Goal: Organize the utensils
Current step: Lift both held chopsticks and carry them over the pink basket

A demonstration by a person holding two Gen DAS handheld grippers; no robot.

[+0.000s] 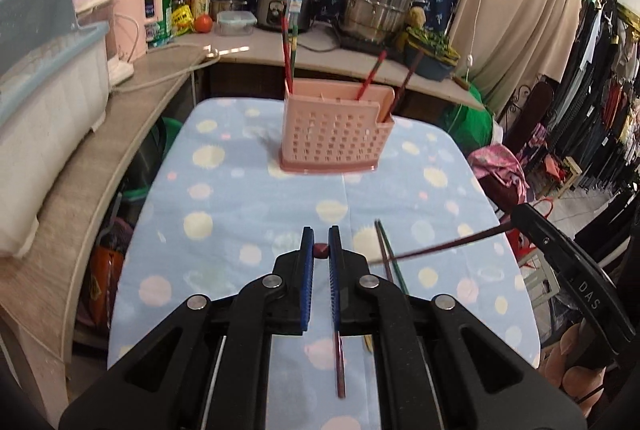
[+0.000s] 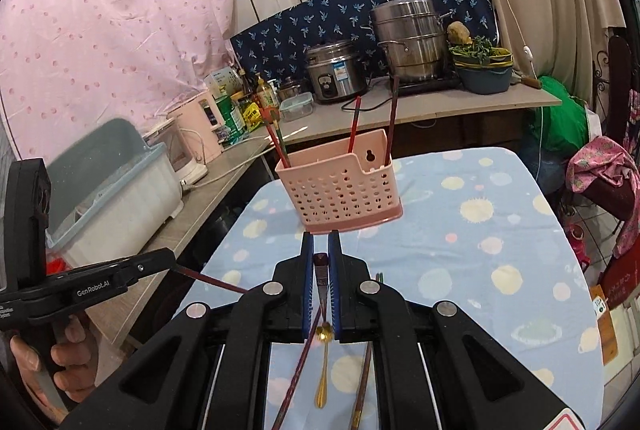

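left gripper (image 1: 321,250) jaws clamped on maroon chopstick (image 1: 339,370), right gripper (image 2: 321,266) likewise (image 2: 321,272)

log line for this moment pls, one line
left gripper: shut on dark red chopstick | right gripper: shut on dark red chopstick | pink perforated plastic utensil holder: upright, four chopsticks inside

Both tongs are black plastic with angular, cut-out arms and round silver rivets at the joints. The left tongs (image 1: 322,250) carry ribbed blue pads (image 1: 307,270) on the inner faces of their fingers, and the right tongs (image 2: 321,250) have the same blue pads (image 2: 307,282). Thin silver rods run back along each body. Seen from the right wrist, the left tool bears white lettering, "GenRobot.AI", on its side; from the left wrist, the right tool shows the letters "DAS". The hand (image 2: 48,362) on the left tool's grip is bare.
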